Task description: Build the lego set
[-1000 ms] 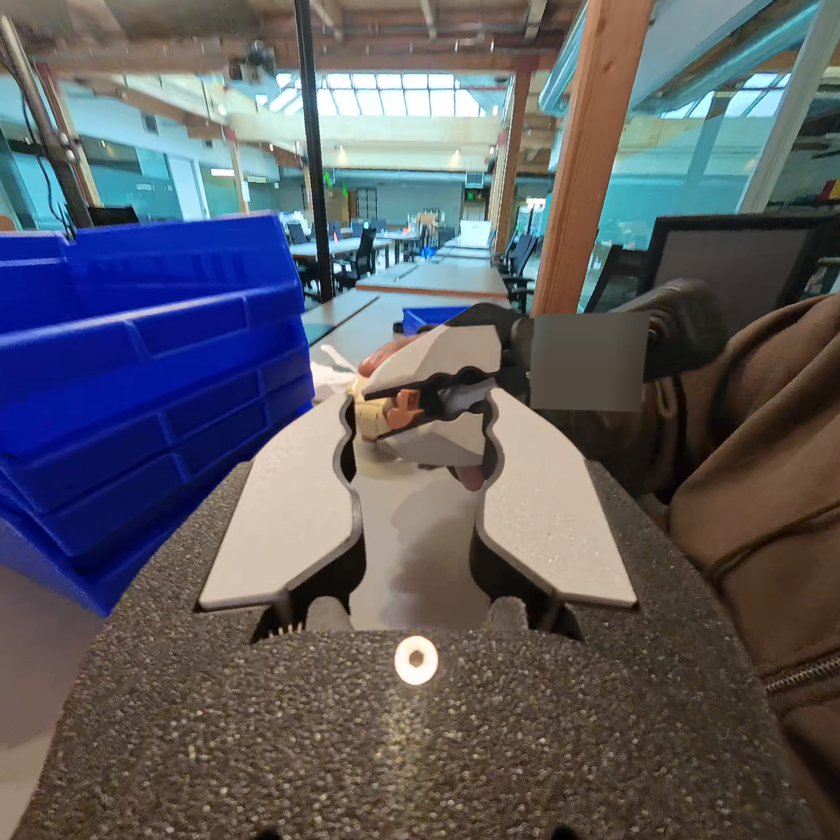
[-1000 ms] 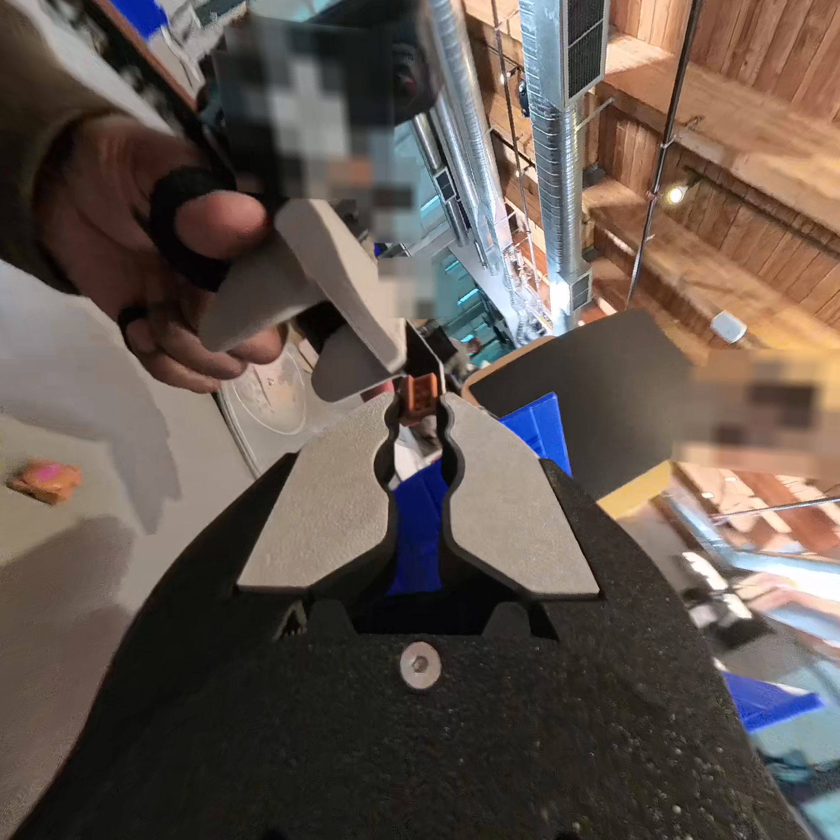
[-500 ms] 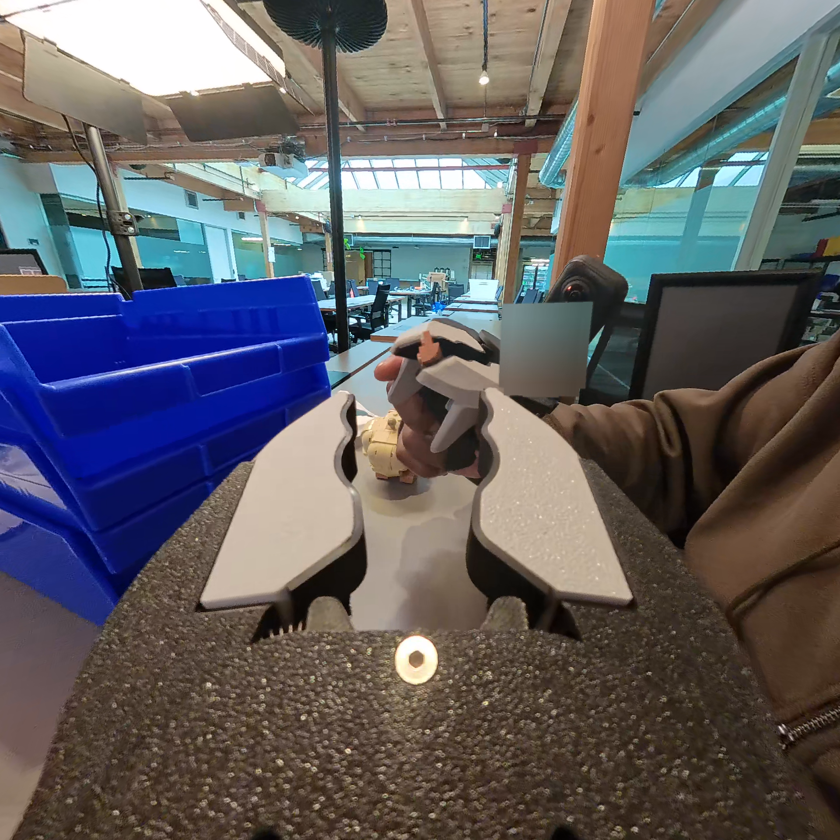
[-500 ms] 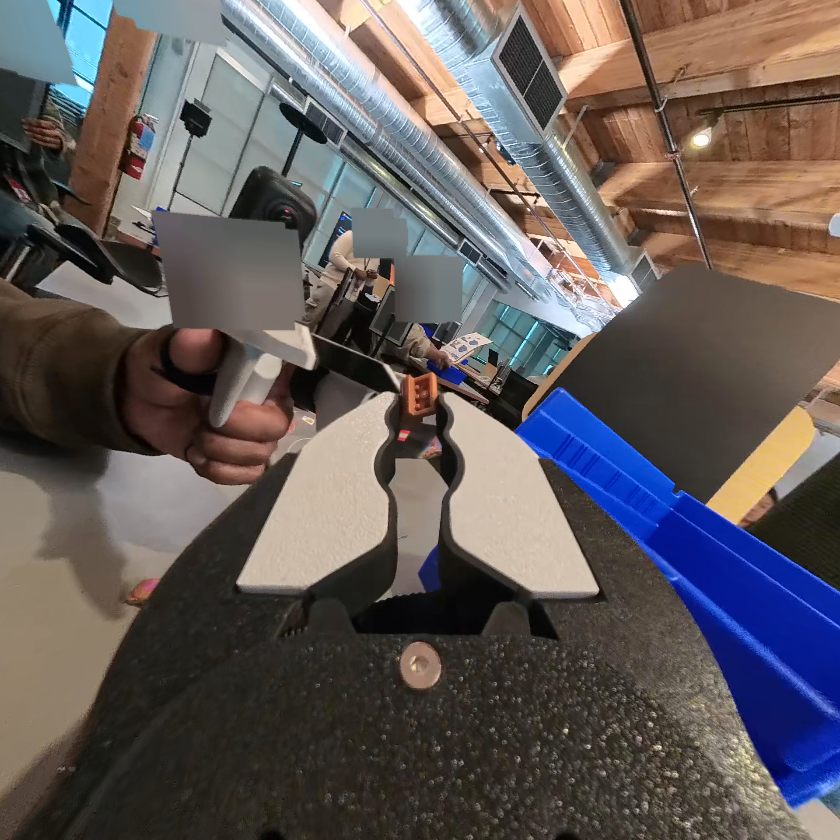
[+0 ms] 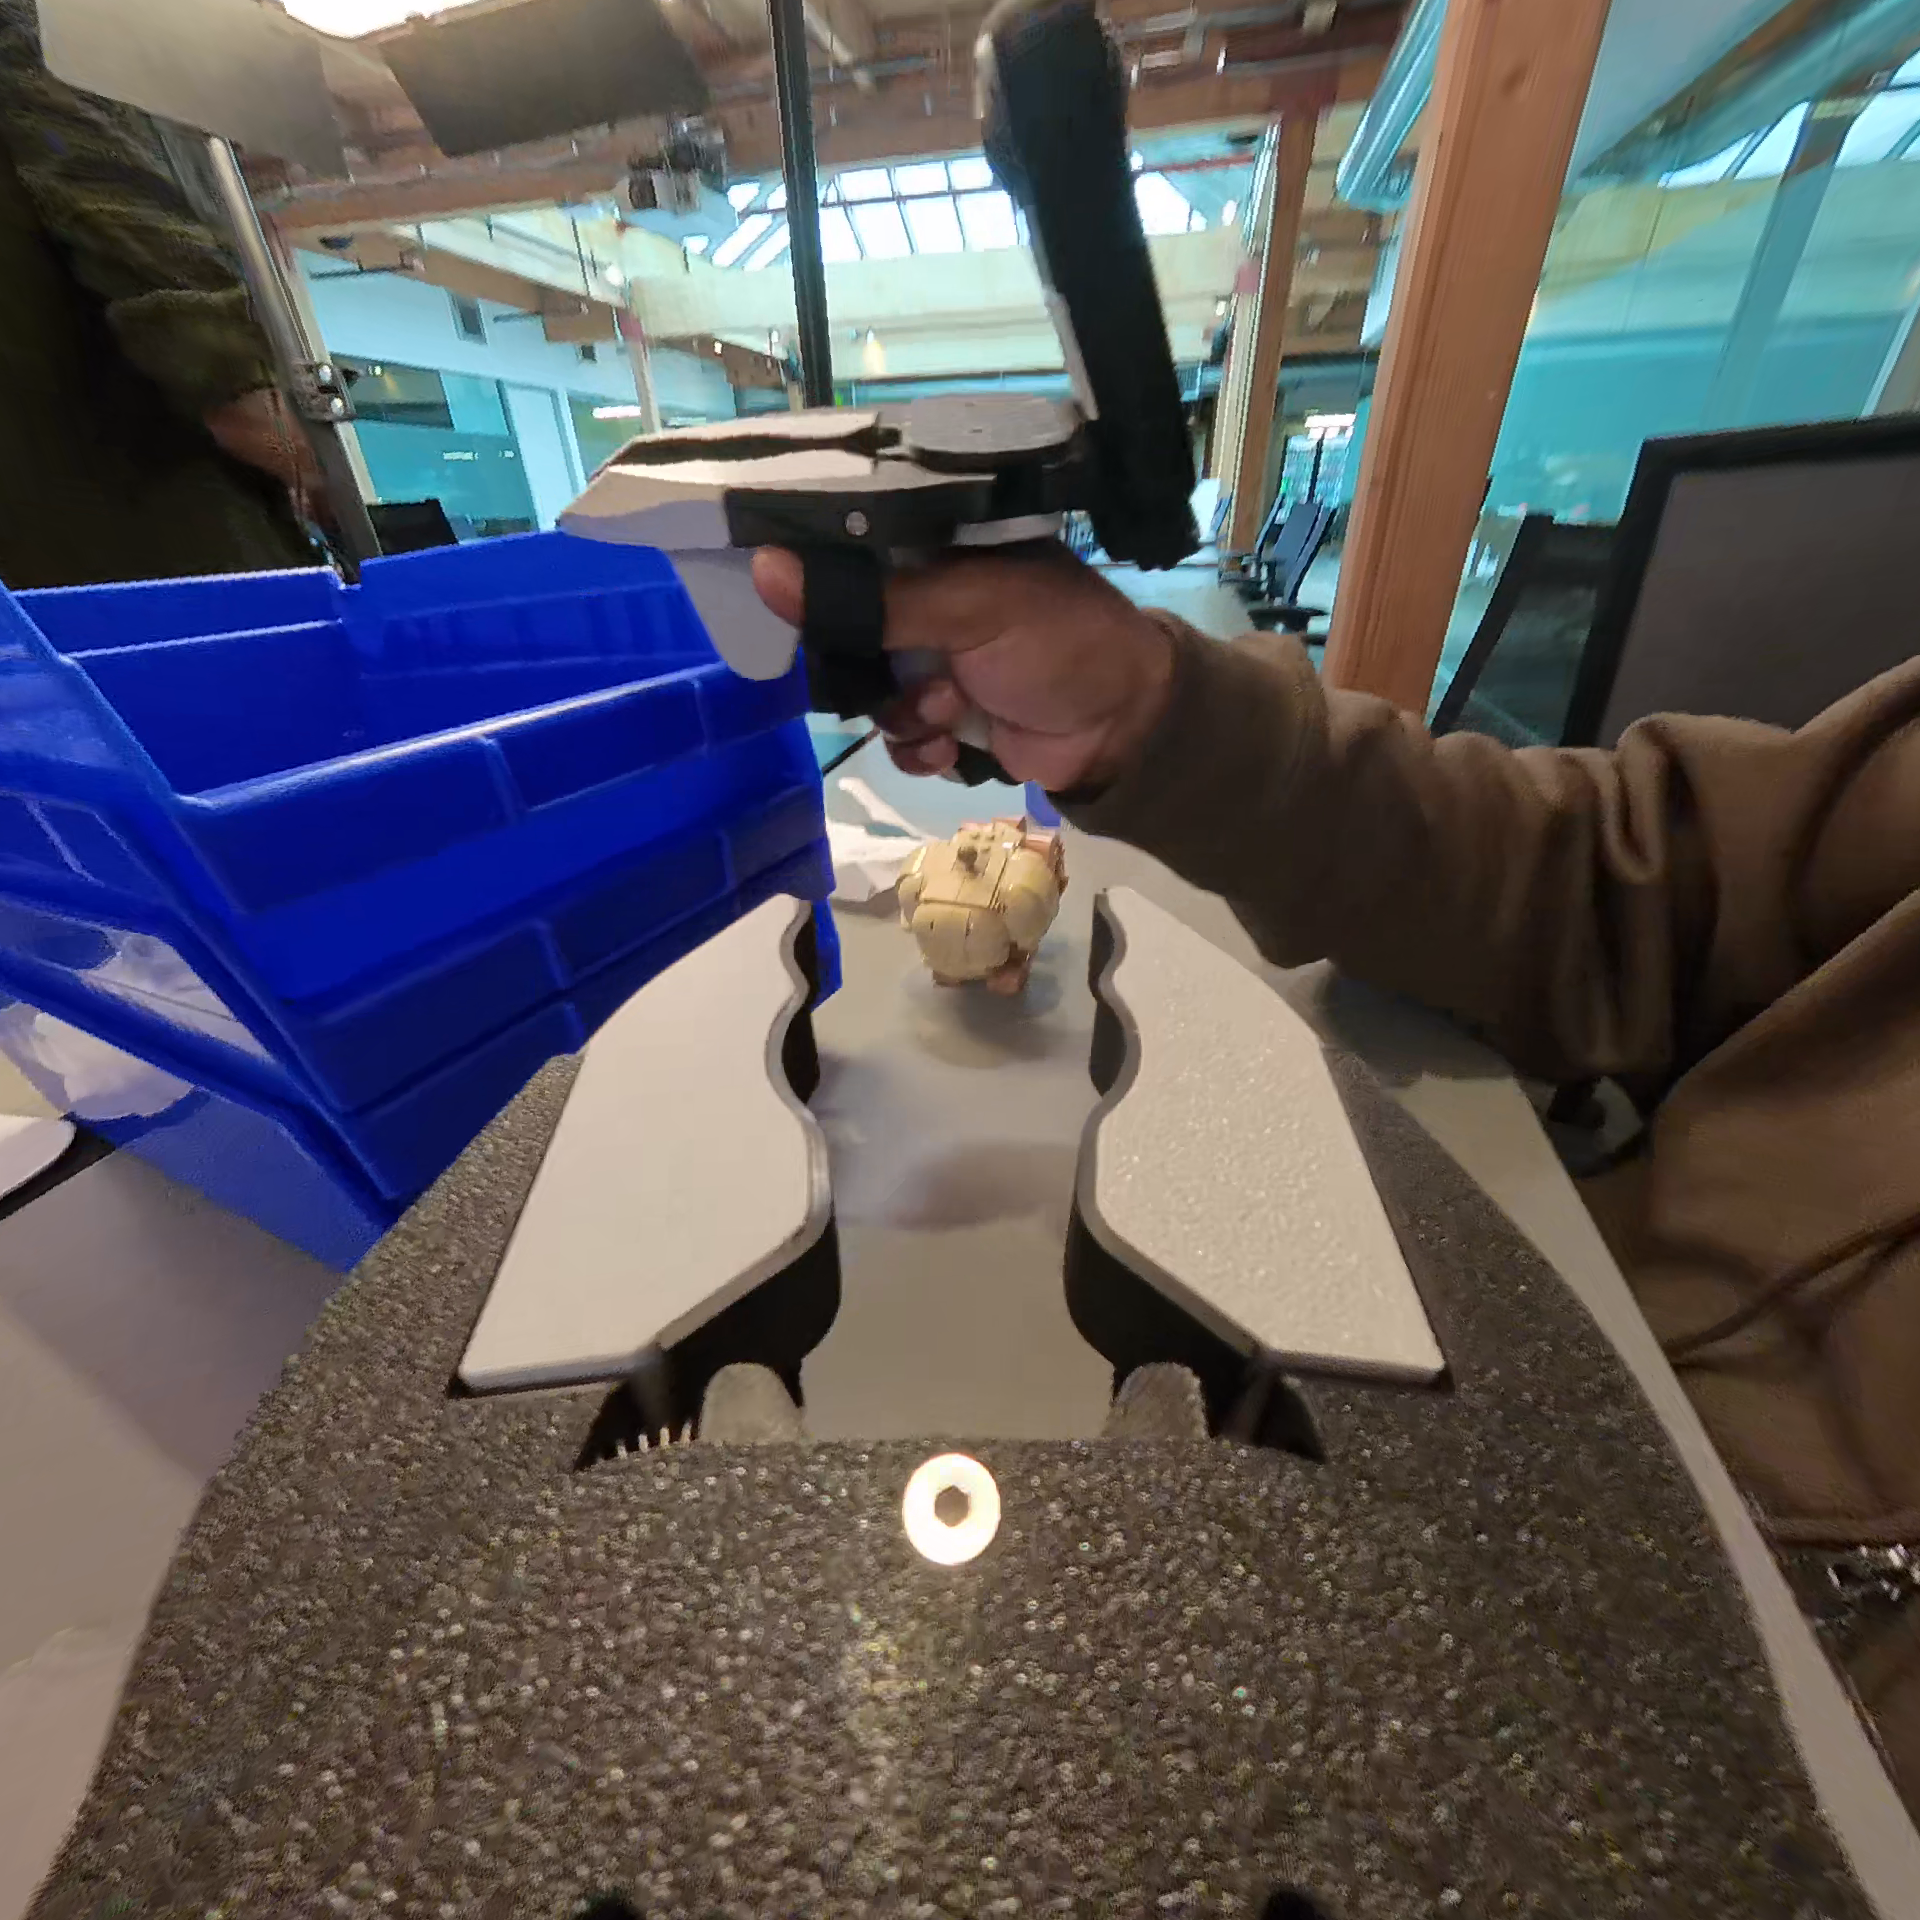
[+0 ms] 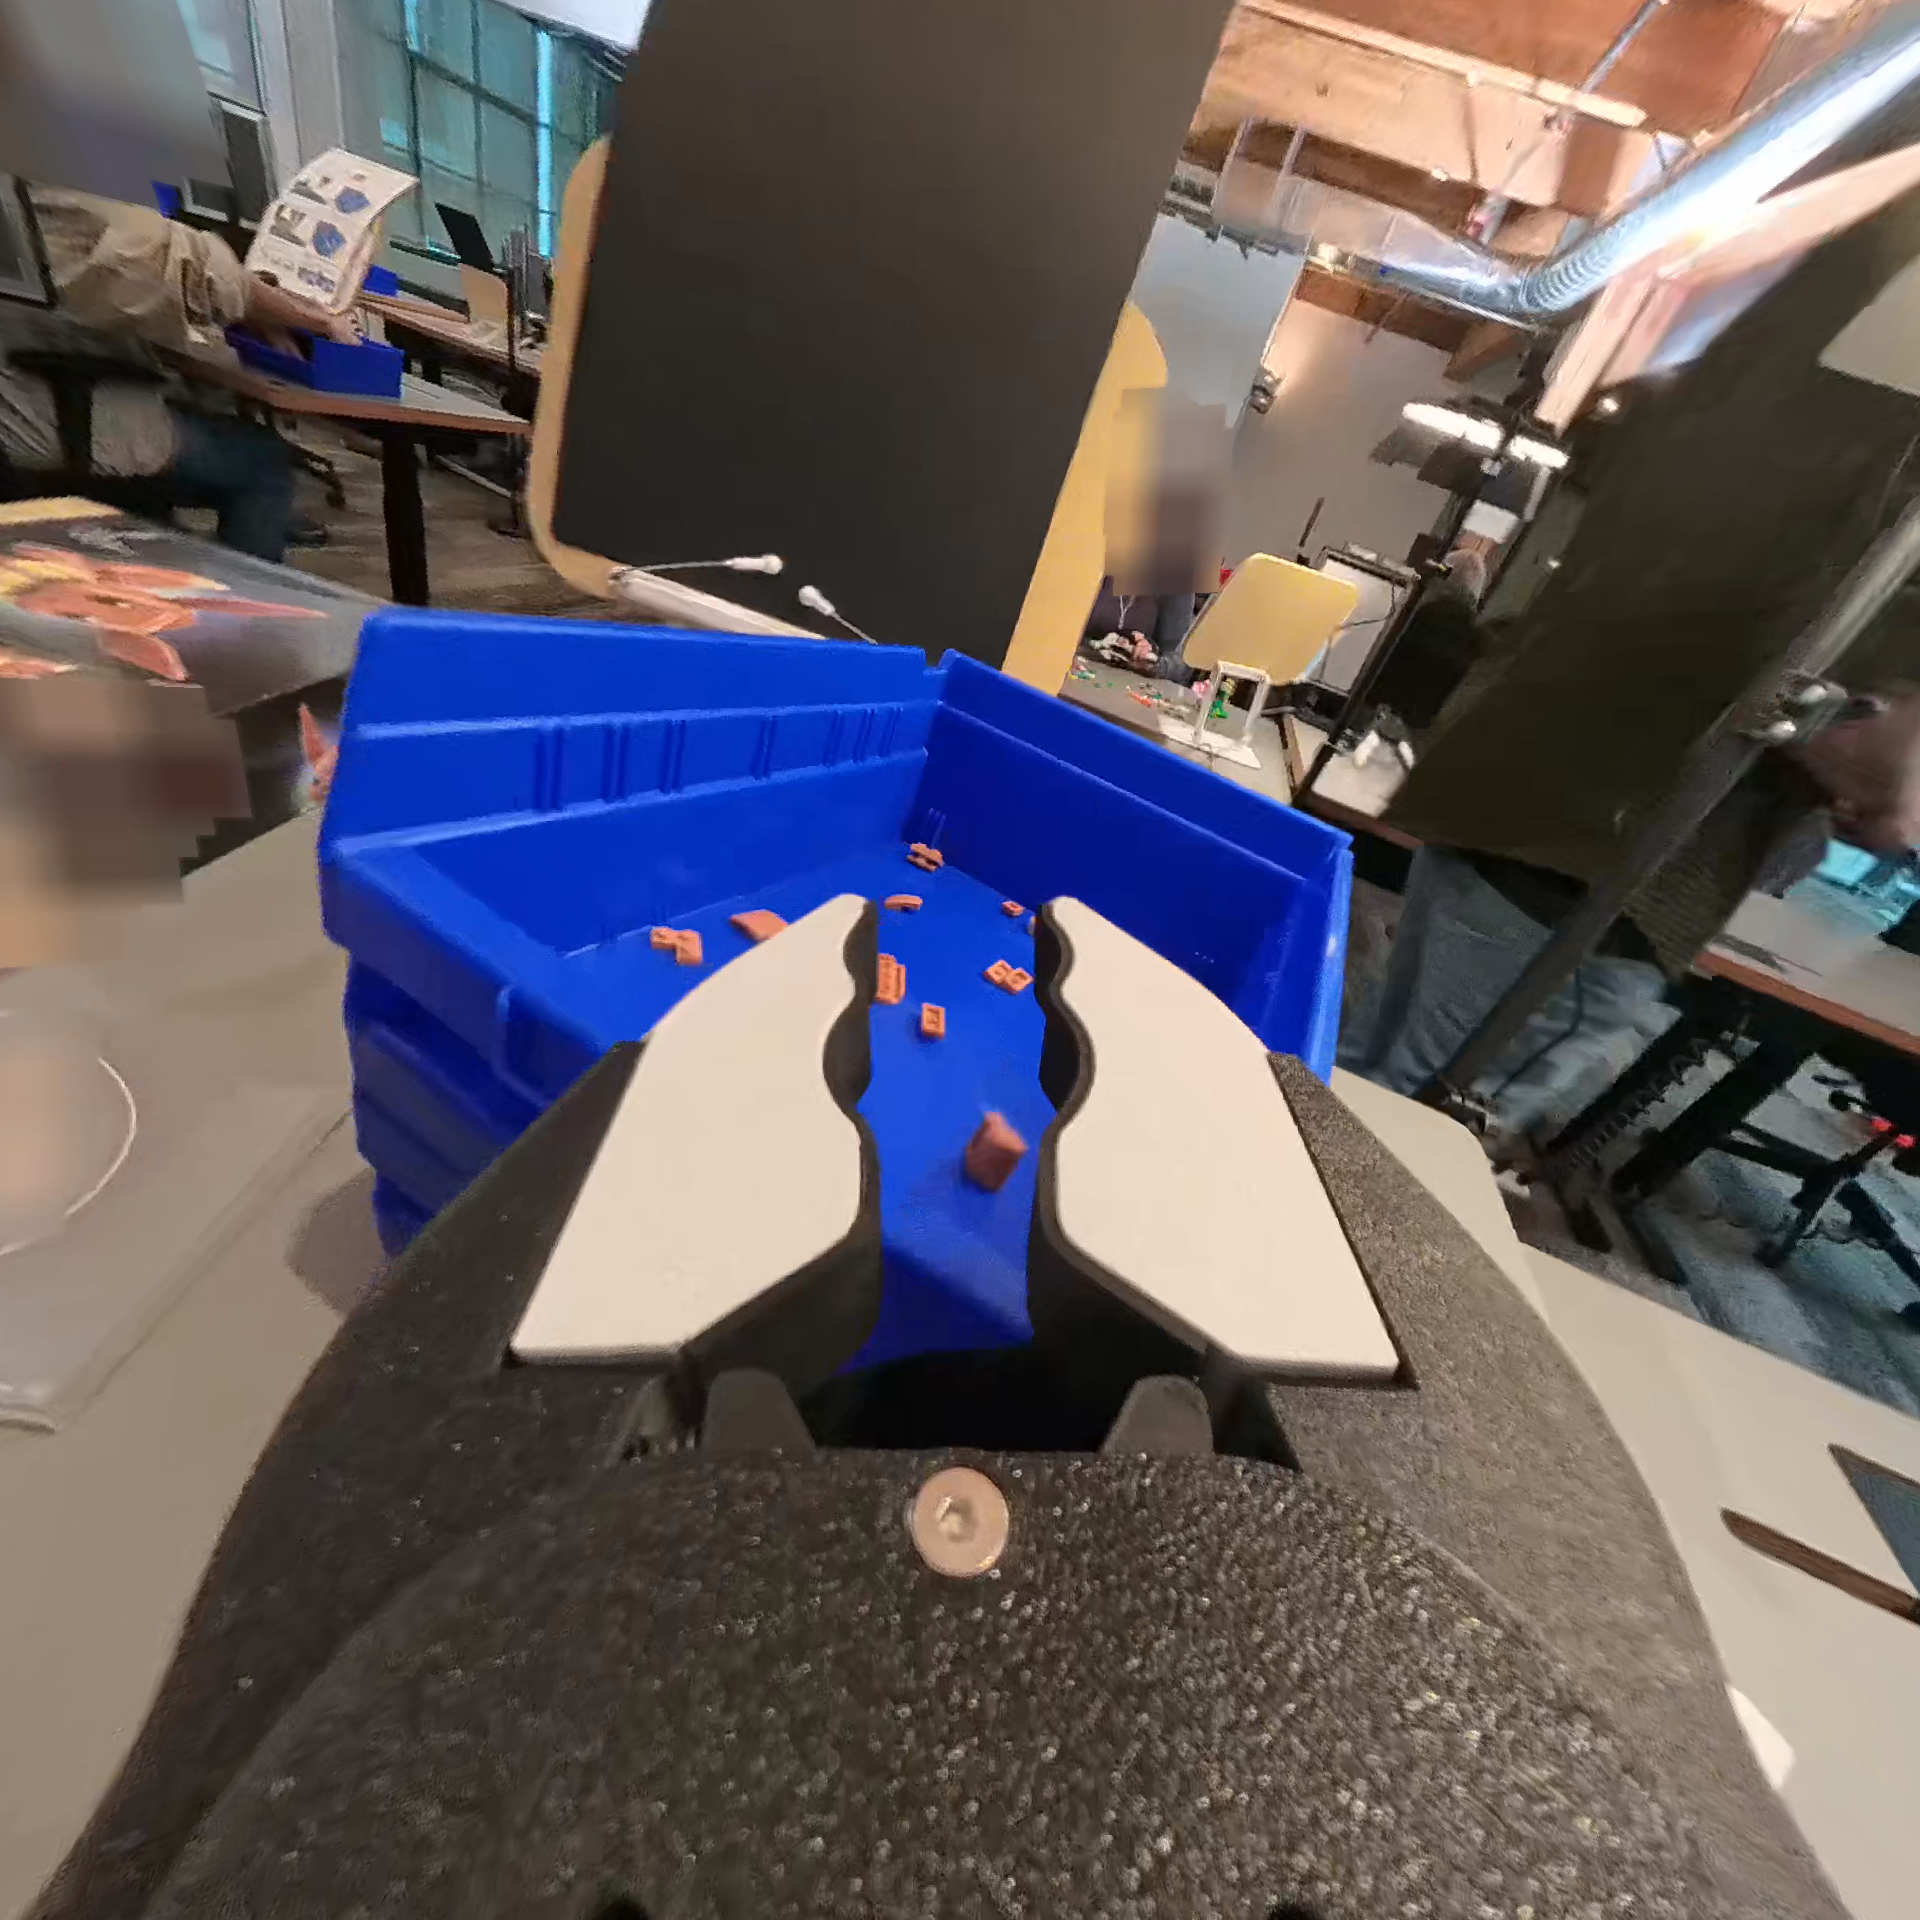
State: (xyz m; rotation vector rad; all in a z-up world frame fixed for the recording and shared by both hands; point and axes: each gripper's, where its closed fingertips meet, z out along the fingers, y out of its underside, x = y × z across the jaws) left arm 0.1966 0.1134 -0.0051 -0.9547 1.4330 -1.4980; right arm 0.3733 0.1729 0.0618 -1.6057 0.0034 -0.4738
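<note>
Grey laminate covers the bench (image 5: 940, 1132), which stands in an open workshop with timber posts, wooden ceiling beams, silver ductwork and glass partitions; other desks and seated people fill the background. Stacked blue bins (image 5: 395, 831) sit on the bench at the left of the left wrist view, and the half-built tan lego model (image 5: 982, 899) rests on the bench just beyond the left claw (image 5: 945, 935), whose fingers are spread wide with nothing between them.

The right claw (image 6: 951, 935) hangs over the top blue bin (image 6: 644, 748), spread apart and empty, with small orange-brown lego pieces (image 6: 894, 977) scattered on the bin floor. One brown brick (image 6: 994, 1148) shows between the fingers, blurred, over the bin floor.

Half a second ago the right claw was pinching a small brown brick at its tips and pointing across the room beside the bin; now it has swung over the bin and let go. The left claw has stayed open, and the model is no longer hidden behind the person's right hand (image 5: 1029, 675).
</note>
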